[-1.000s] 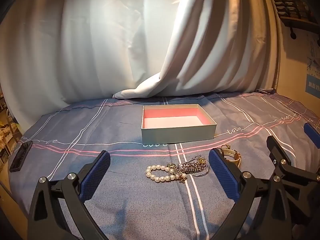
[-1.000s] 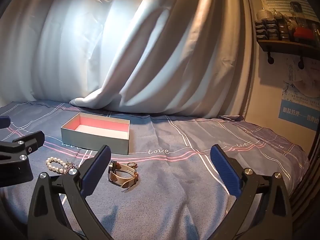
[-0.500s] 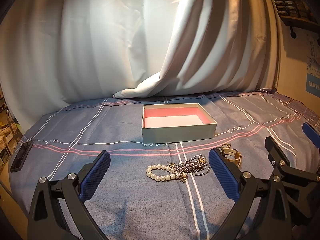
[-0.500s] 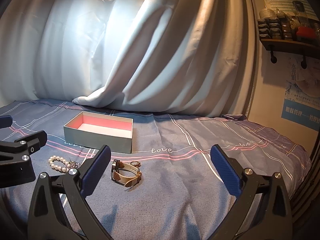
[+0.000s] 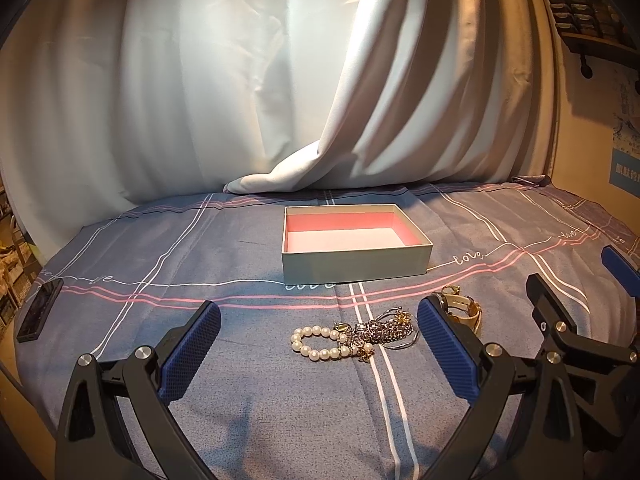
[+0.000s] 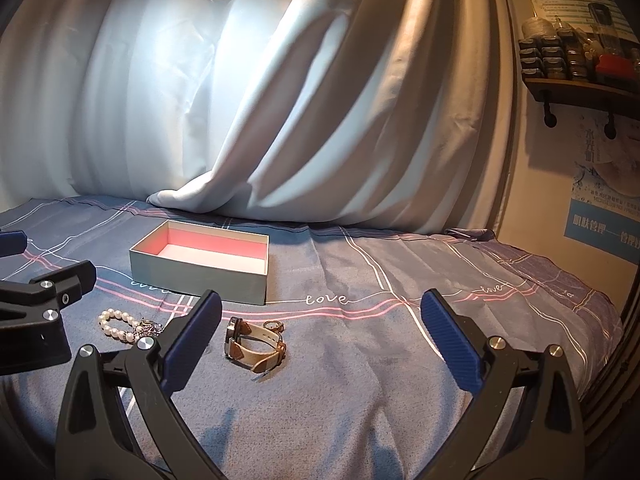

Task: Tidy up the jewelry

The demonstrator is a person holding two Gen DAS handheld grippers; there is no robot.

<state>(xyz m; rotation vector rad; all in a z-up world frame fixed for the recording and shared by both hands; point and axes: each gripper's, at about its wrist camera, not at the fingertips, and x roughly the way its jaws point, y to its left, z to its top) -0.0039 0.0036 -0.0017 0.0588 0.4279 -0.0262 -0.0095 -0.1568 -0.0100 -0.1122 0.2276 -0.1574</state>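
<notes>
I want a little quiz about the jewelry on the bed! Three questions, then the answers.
1. True or false: the box already holds jewelry.
2. Which lies nearer the right gripper: A) pearl bracelet B) wristwatch?
3. Fill in: both the left gripper and the right one are ____.

Key: 1 false, its white floor is bare. 2 B, the wristwatch. 3 open, holding nothing.

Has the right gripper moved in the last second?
Yes. In the right wrist view the box and watch slid rightward and down, so the open right gripper has swung slightly left and tilted up.
</notes>
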